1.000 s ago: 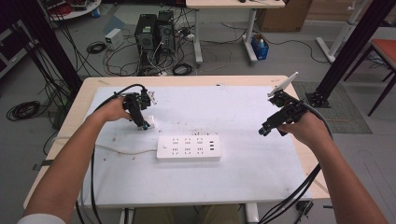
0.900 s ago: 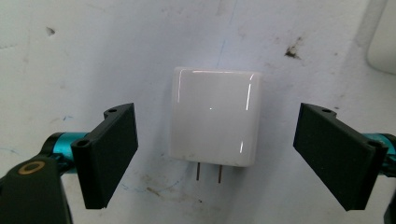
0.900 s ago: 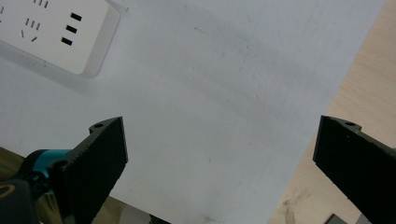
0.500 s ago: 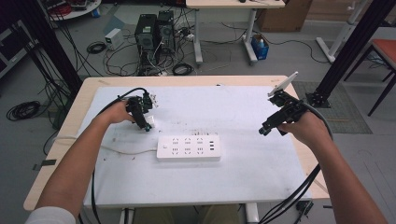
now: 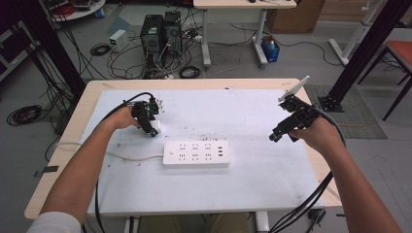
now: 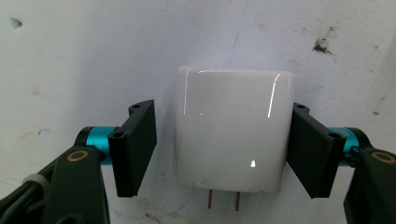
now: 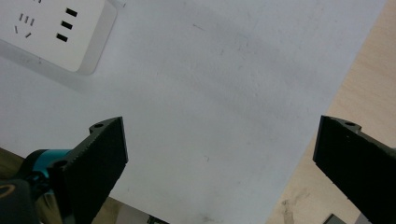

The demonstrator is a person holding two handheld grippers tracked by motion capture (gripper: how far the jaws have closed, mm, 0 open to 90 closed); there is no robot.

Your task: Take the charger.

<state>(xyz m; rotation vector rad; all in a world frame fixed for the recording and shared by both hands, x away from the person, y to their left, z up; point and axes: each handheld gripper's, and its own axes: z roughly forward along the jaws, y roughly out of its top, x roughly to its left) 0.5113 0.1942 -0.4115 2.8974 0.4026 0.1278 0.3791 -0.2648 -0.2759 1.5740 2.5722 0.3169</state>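
A white plug adapter (image 6: 231, 126) lies on the white mat, its two metal prongs pointing toward the camera in the left gripper view. My left gripper (image 6: 224, 144) straddles it and its jaws have just been closing. The right pad (image 6: 308, 149) is against the adapter's side, while the left pad (image 6: 137, 142) stands a small gap off it. From above, the left gripper (image 5: 150, 125) points down at the adapter (image 5: 156, 128), up and left of the white power strip (image 5: 196, 154). My right gripper (image 5: 281, 134) hovers open over the mat's right side, nothing between its jaws (image 7: 219, 158).
The power strip's cord (image 5: 128, 156) runs left across the mat (image 5: 243, 111). The strip's end (image 7: 56, 28) shows at the top left of the right gripper view, with the bare wooden table edge (image 7: 355, 84) at the right. Black cables trail from both grippers off the table's near side.
The left gripper has edged slightly down and toward the power strip over the adapter. The right hand has kept still.
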